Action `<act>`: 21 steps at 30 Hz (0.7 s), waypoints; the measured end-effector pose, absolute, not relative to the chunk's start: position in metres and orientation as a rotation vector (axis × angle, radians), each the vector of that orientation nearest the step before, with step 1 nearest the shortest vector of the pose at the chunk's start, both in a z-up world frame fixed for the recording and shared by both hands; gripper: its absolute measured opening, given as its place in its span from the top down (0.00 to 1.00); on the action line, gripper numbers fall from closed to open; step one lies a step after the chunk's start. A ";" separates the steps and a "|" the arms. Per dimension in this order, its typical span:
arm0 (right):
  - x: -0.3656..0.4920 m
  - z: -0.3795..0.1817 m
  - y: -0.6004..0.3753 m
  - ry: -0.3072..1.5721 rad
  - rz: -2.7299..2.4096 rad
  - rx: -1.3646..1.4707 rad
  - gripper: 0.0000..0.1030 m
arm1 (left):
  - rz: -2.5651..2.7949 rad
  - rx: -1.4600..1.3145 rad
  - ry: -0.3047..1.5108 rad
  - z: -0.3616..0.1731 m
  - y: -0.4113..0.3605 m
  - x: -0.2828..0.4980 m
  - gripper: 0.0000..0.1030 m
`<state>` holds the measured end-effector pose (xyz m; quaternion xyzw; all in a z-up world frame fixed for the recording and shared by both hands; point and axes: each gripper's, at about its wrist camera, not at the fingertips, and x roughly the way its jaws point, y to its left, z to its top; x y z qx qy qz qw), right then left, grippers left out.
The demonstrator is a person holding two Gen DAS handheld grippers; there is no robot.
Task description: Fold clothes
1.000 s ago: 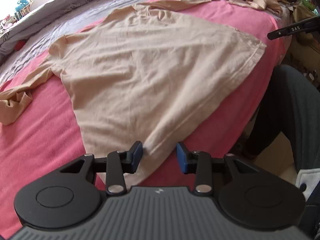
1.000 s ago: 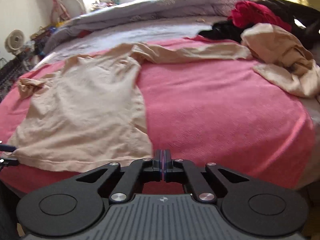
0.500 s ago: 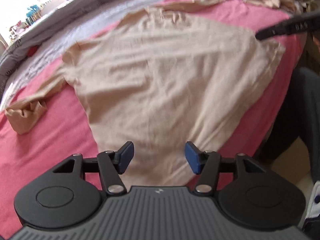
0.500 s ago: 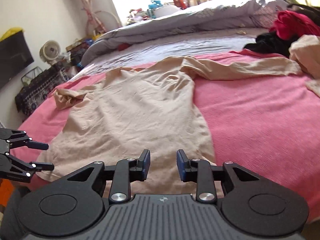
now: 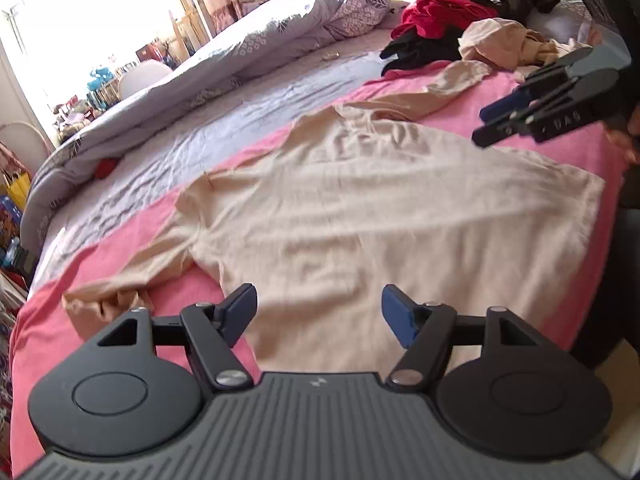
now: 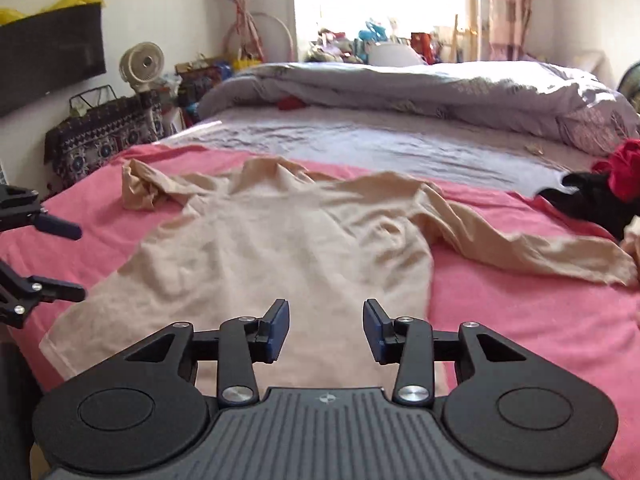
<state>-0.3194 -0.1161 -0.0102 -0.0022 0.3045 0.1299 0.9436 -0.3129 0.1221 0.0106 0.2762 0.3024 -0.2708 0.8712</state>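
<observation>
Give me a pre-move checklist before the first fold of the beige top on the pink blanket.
1. Beige top spread flat on the pink blanket: ok, only light wrinkles.
2. Long sleeve laid out straight: ok.
3. Other sleeve laid out straight: not ok, bunched at its end.
4. Left gripper free: ok, jaws have just been opening, nothing between the fingers.
5. Right gripper free: ok, jaws have just been opening, nothing between them.
6. Clothes pile apart from the top's body: ok; whether it touches the long sleeve: cannot tell.
</observation>
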 end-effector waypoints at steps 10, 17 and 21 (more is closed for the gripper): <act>-0.228 -0.036 -0.172 0.927 0.166 0.135 0.60 | -0.562 0.637 0.835 -0.036 0.138 -0.287 0.34; -0.092 0.002 -0.158 0.837 0.364 0.757 0.60 | -0.461 0.447 0.786 0.018 0.124 -0.194 0.33; -0.002 -0.014 -0.132 0.930 0.432 0.938 0.60 | -0.439 0.466 0.830 -0.006 0.095 -0.146 0.32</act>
